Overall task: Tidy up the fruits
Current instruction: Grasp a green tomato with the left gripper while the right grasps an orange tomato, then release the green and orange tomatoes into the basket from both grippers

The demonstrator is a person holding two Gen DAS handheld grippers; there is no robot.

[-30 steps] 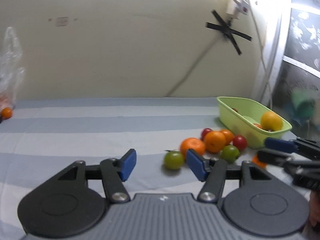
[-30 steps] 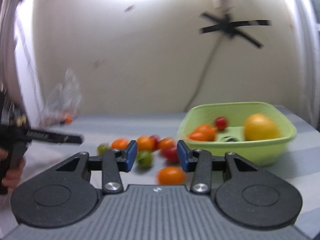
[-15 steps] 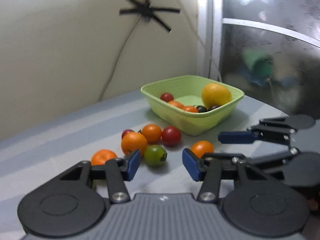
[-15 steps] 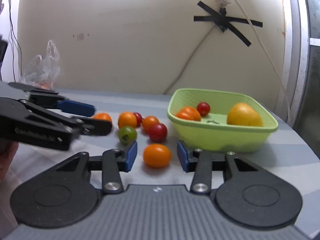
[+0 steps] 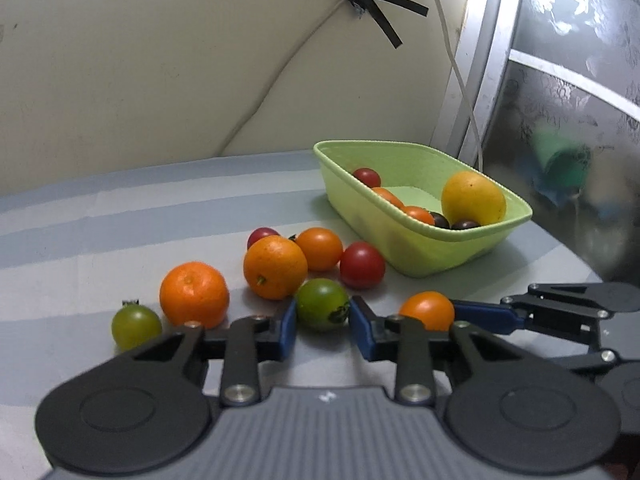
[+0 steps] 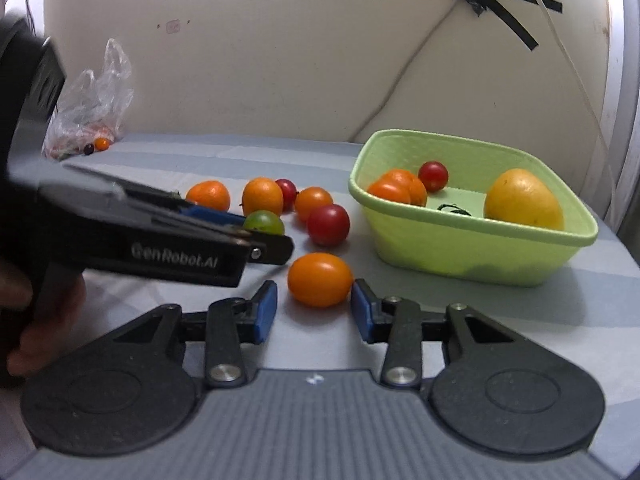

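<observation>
Left wrist view: our left gripper (image 5: 322,320) has just been closing; its blue pads now press both sides of a green tomato (image 5: 322,309) on the striped cloth (image 5: 120,240). Oranges (image 5: 275,266) and a red tomato (image 5: 362,265) lie just behind it, the green basket (image 5: 432,248) beyond with fruit inside.

Right wrist view: our right gripper (image 6: 314,312) has also been closing; the orange tomato (image 6: 320,279) sits between its narrowed pads, the right pad at its skin, the left one a little apart. The basket (image 6: 460,256) stands near, to the right.
</observation>
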